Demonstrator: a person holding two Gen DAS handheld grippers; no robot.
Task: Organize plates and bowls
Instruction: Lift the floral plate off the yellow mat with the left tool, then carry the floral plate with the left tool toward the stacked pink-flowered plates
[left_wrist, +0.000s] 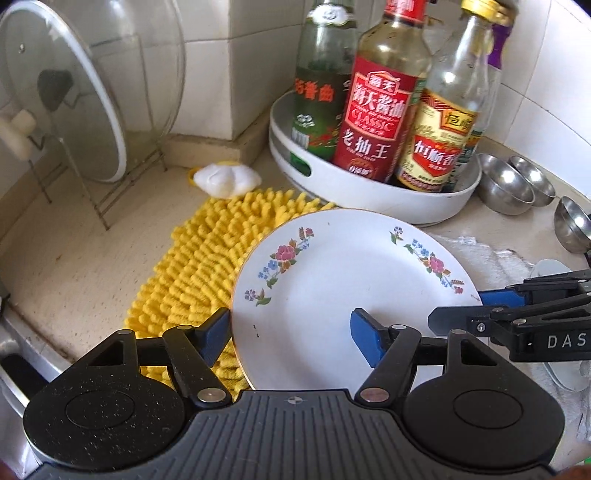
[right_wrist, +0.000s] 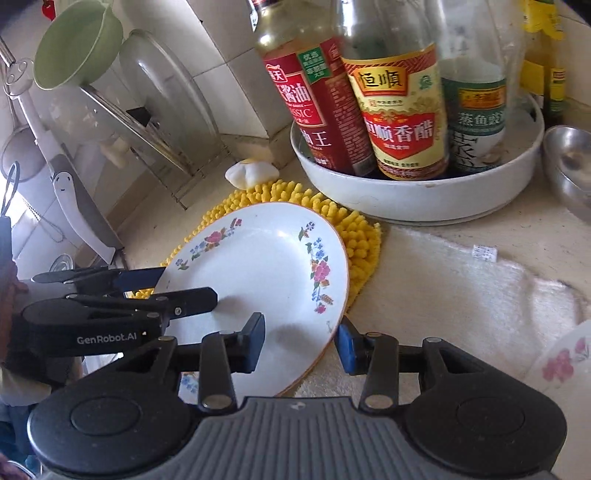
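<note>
Tiled kitchen counter (left_wrist: 74, 266), beige. Left wrist view: floral plate (left_wrist: 343, 280) sits over a yellow mat (left_wrist: 207, 251), near a white tray (left_wrist: 369, 188) holding 3 bottles. Left gripper (left_wrist: 291, 332) pinches the plate's left rim; right gripper (left_wrist: 458, 306) enters at right. Right wrist view: right gripper (right_wrist: 301, 341) clamps the plate's (right_wrist: 258, 269) right rim; white towel (right_wrist: 443, 288) lies right.

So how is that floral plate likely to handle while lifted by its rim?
The plate looks like glazed ceramic: probably stiff, fairly heavy and slippery. Both the left gripper and right gripper clamp opposite rim edges, so it may tilt. Likely to chip if dropped on the counter.
</note>
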